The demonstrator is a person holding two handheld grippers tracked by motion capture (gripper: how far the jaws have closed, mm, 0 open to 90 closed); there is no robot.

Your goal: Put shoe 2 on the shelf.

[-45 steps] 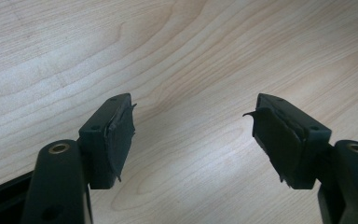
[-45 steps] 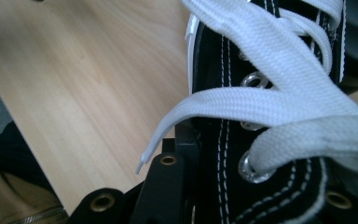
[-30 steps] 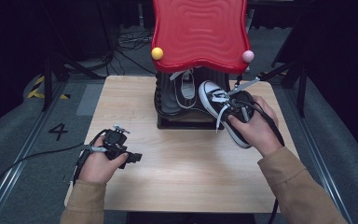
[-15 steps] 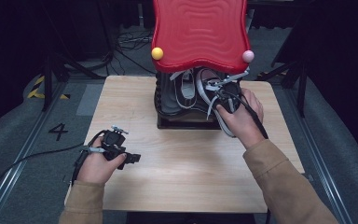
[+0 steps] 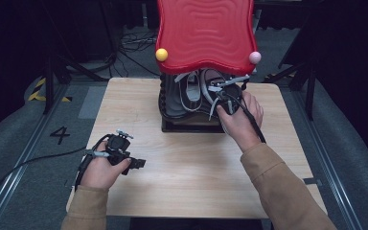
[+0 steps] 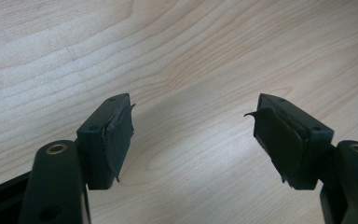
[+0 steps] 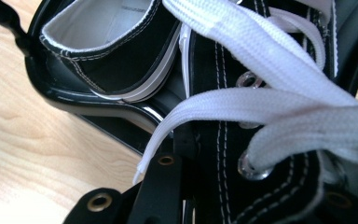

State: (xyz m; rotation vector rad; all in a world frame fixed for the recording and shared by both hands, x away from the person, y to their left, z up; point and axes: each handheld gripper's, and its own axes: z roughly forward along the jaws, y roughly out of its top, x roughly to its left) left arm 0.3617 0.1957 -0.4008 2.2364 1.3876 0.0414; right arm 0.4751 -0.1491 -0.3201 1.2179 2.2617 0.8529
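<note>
sneaker (image 5: 219, 91) | in right tool (image 5: 226, 96), clenched on its laced upper, at rack (image 5: 191, 123) under red top beside second shoe (image 5: 190, 91) | light, soft canvas, stiff sole, laces snag; grip eyelet edge or heel | left tool (image 5: 136, 163) released, resting on surface (image 5: 187, 167)

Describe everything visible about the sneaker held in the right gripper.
The sneaker is black canvas with white stitching, metal eyelets, broad flat white laces hanging loose, and a white sole edge. The right gripper is shut on its upper near the eyelets. It sits tilted at the black lower shelf of the small rack, under the red wavy top, pressed beside a second matching sneaker already lying there. Its toe is hidden beneath the red top.
</note>
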